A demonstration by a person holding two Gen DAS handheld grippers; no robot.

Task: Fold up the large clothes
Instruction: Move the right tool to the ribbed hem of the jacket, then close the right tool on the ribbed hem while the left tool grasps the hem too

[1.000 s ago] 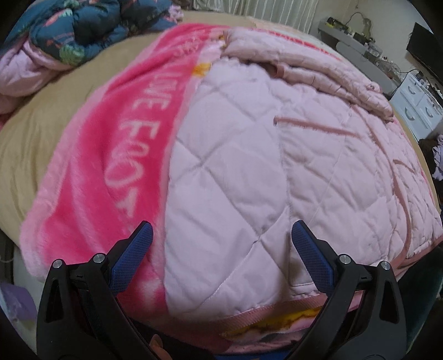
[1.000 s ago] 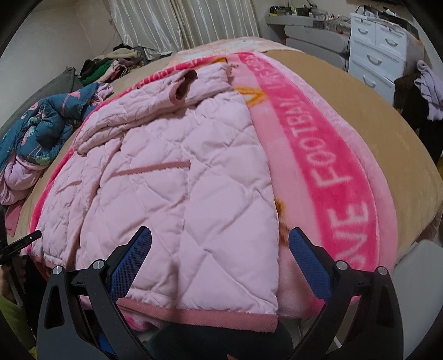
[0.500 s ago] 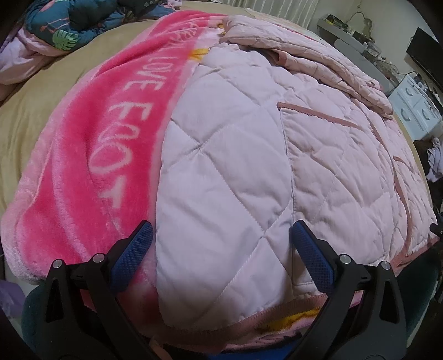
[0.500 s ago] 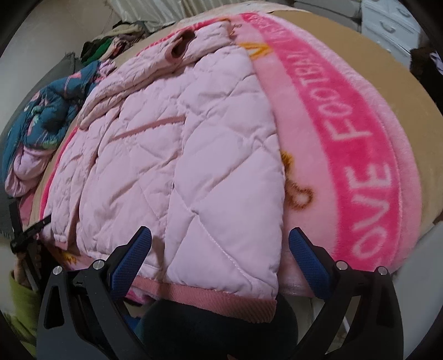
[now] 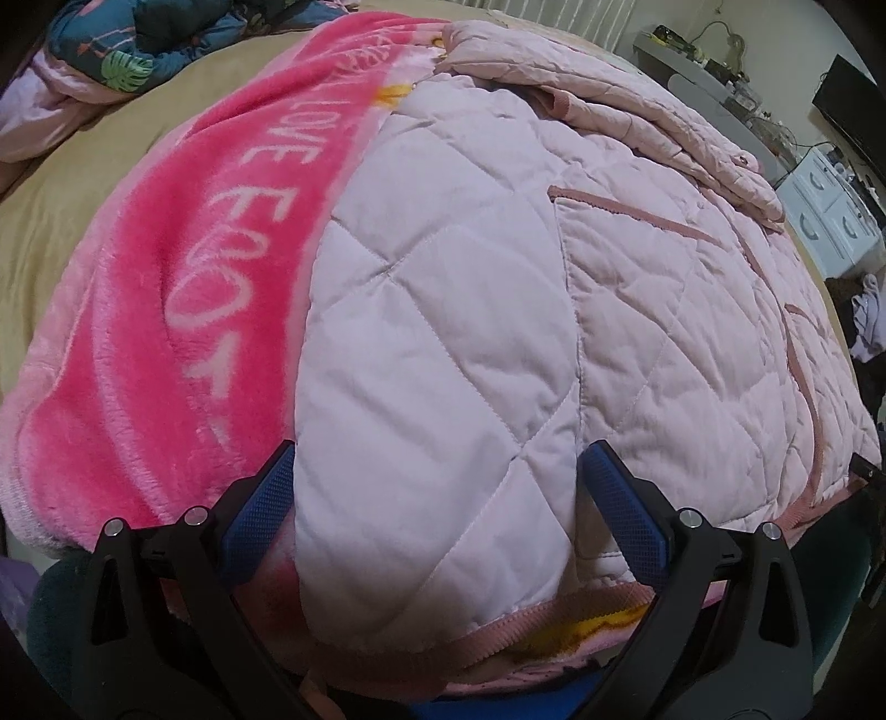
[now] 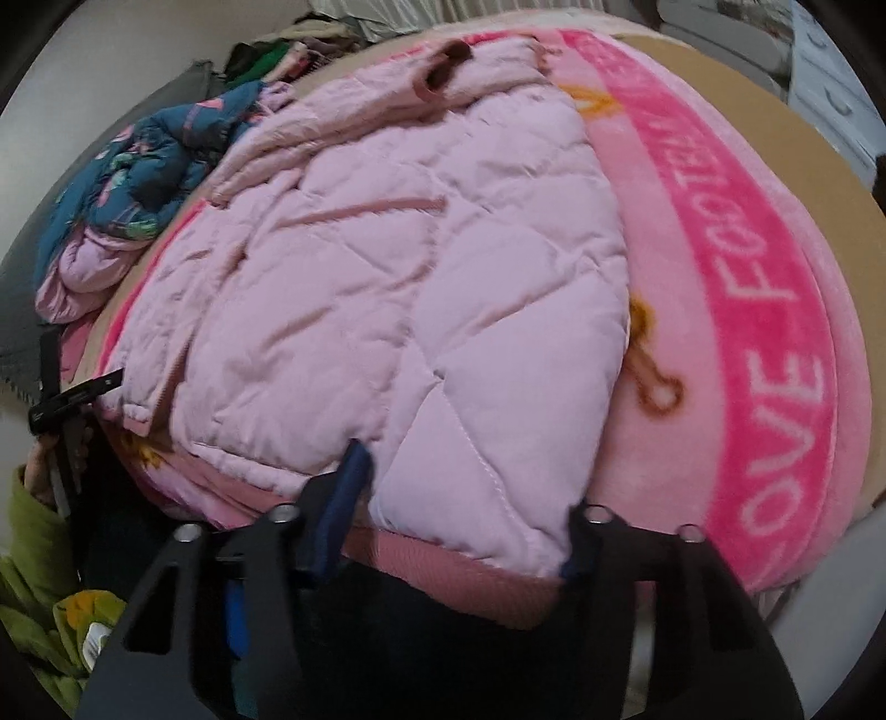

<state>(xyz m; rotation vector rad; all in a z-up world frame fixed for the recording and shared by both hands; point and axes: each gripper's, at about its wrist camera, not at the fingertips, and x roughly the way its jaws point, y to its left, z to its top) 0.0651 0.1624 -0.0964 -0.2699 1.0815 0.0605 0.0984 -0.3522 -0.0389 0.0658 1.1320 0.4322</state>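
Pink blanket (image 5: 166, 310) under quilted jacket (image 5: 443, 332)

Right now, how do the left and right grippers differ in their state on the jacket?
The left gripper stands wide open, the pink quilted jacket bulging between its blue pads. The right gripper is narrower: its jaws have just been closing and pinch a fold by the hem. Both sit at the jacket's near edge.

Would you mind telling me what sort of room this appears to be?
Most likely a bedroom: a bed under a pink blanket, white drawers by the wall, and curtains behind.
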